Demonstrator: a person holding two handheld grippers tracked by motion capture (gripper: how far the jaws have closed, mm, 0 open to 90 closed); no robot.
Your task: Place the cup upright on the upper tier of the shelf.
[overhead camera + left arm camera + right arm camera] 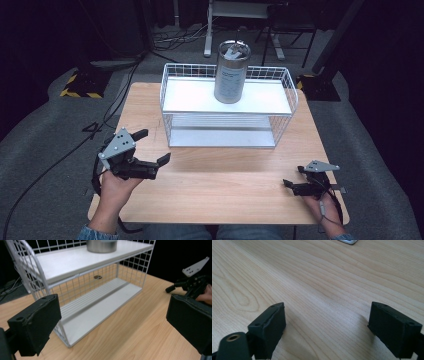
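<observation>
Can (pixel 231 71): upright, long axis vertical, on the wire rack's (pixel 227 127) top shelf, 12 o'clock.
Left gripper (pixel 152 146): 8 o'clock, jaws wide apart, empty.
Right gripper (pixel 293 176): 4 o'clock, jaws spread, empty.

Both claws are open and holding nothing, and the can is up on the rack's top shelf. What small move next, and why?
Probably ease the left claw forward and up toward the metal can. It stands upright on the top shelf of the wire rack, untouched, and the left claw already faces the rack, open wide, while the right claw sits low over the table.

Upright silver metal canister (pixel 231 71) atop white wire shelf rack (pixel 287 95), mid-table, both shelves otherwise bare
</observation>
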